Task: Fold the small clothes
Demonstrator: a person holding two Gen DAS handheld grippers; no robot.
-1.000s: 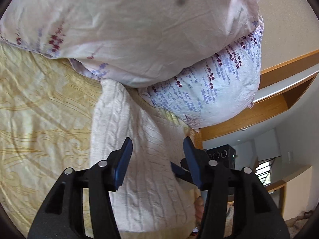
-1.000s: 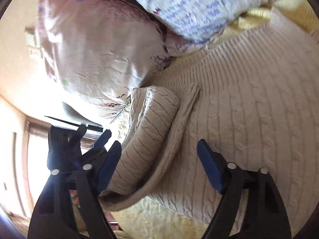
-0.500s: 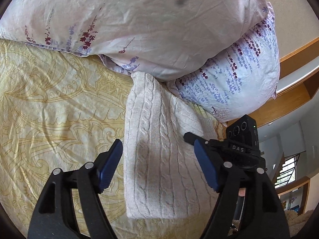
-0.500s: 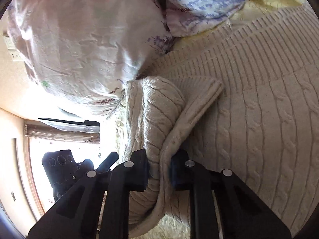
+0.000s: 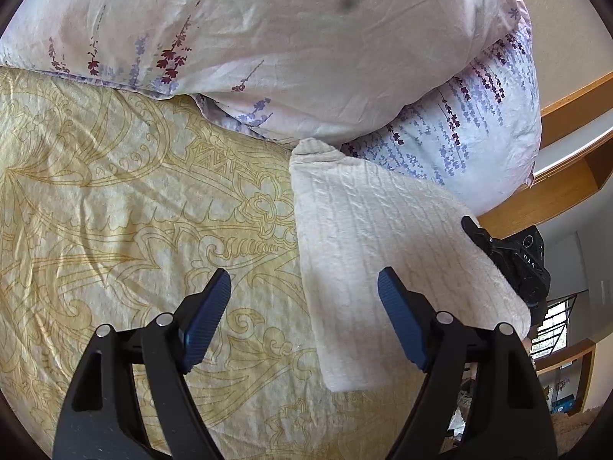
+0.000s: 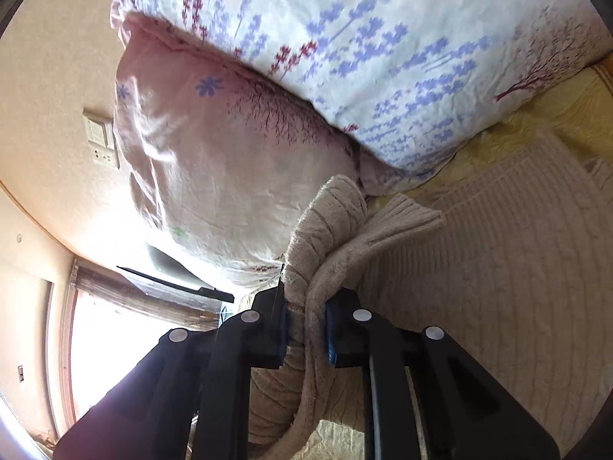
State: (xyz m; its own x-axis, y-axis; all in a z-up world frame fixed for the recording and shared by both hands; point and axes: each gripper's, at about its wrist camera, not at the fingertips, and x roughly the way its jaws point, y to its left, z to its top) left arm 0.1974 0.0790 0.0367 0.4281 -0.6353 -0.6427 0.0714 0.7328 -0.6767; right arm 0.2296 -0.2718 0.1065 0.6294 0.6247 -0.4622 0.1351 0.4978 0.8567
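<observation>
A cream cable-knit sweater [image 5: 379, 230] lies on the yellow patterned bedspread [image 5: 115, 199], its far end touching the pillows. My left gripper [image 5: 304, 299] is open and empty, above the sweater's left edge. My right gripper [image 6: 306, 326] is shut on a folded edge of the sweater [image 6: 325, 230] and lifts it off the flat part [image 6: 498, 260]. The right gripper also shows in the left wrist view [image 5: 513, 264], at the sweater's right side.
Two floral pillows [image 5: 287, 38] are stacked at the head of the bed, also seen in the right wrist view [image 6: 383, 57]. A wooden headboard and shelf [image 5: 567, 145] stand to the right. A wall switch plate [image 6: 101, 142] and a window [image 6: 107, 345] show on the left.
My right gripper closed on the sweater's folded edge and raised it. My left gripper opened wider and moved back and left, off the sweater.
</observation>
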